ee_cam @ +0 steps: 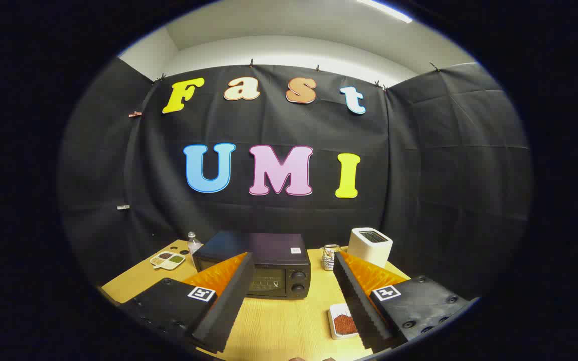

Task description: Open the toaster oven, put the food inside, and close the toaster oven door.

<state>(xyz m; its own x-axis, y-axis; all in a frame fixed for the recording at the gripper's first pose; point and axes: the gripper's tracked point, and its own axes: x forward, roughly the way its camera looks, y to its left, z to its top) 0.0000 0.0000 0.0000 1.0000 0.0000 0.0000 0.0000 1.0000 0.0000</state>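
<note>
A black toaster oven [264, 265] stands on the wooden table [284, 321], its glass door shut and two knobs on its right side. My gripper [291, 301] is held open, well back from the oven, with nothing between its fingers. The left finger [229, 301] covers part of the oven's door. A small white tray with reddish-brown food [341, 322] lies on the table just inside the right finger [356, 301], which hides its right edge.
A white pop-up toaster [370, 245] stands at the back right, with a small jar of utensils [330, 256] beside it. A clear bottle [193, 243] and a white divided dish [167, 259] sit left of the oven. Black cloth walls close off the booth.
</note>
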